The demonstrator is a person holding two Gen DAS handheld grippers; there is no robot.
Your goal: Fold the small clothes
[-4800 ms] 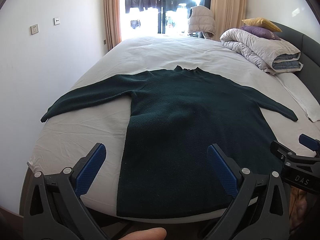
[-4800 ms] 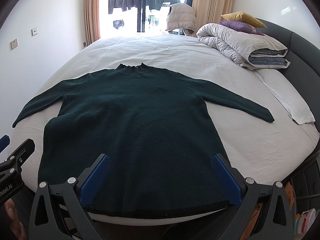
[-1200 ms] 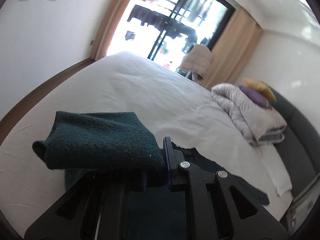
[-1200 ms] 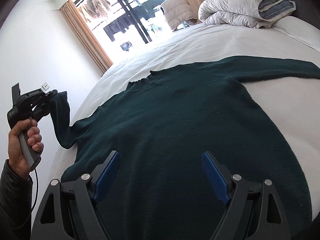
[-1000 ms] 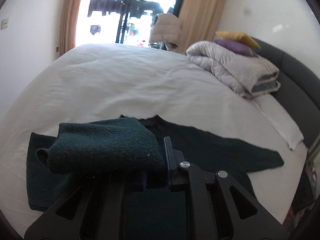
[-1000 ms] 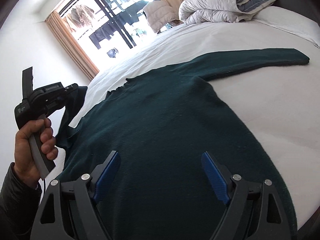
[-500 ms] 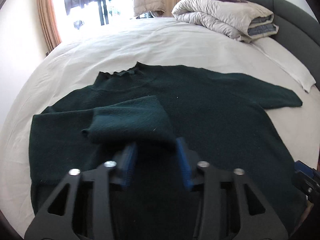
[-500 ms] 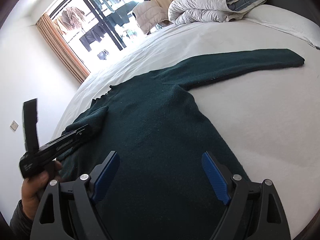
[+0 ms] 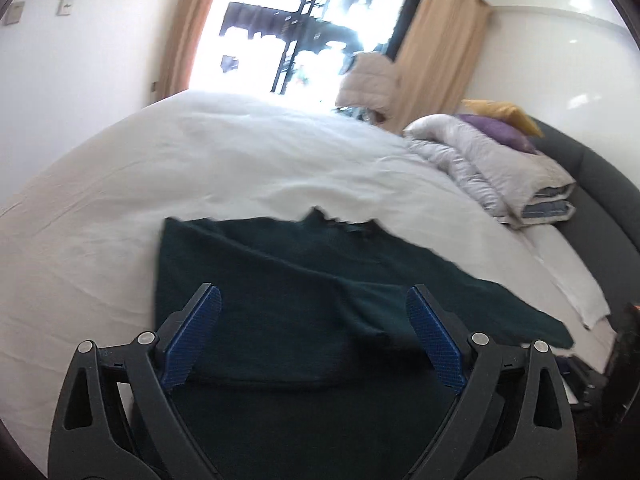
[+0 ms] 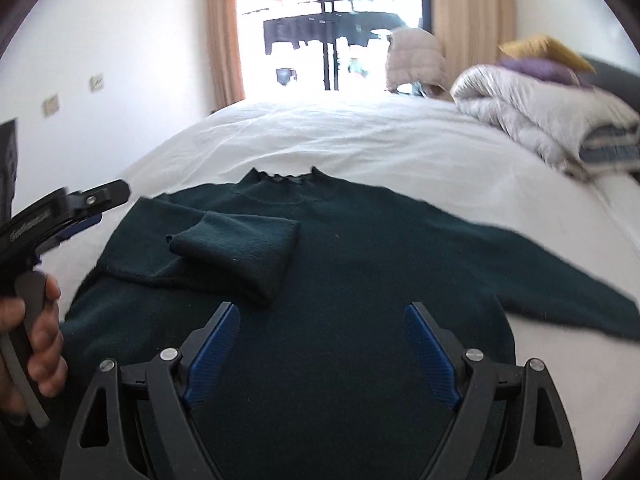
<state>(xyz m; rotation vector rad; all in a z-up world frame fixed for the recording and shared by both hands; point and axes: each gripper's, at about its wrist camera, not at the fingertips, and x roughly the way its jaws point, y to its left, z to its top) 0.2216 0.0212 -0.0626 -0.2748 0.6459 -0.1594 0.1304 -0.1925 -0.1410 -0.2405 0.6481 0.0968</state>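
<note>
Sweater (image 10: 360, 280) is lying on the bed (image 10: 360, 140) (one sleeve (image 10: 240, 248) folded inward); left tool (image 9: 314, 340) is being opened, right tool (image 10: 320, 348) is being held released, both empty.

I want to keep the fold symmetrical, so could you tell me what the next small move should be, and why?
Probably take the right gripper, open and empty, to the outstretched sleeve and fold it across. The folded sleeve already lies on the sweater chest, and the left gripper is opening with nothing between its pads.
</note>
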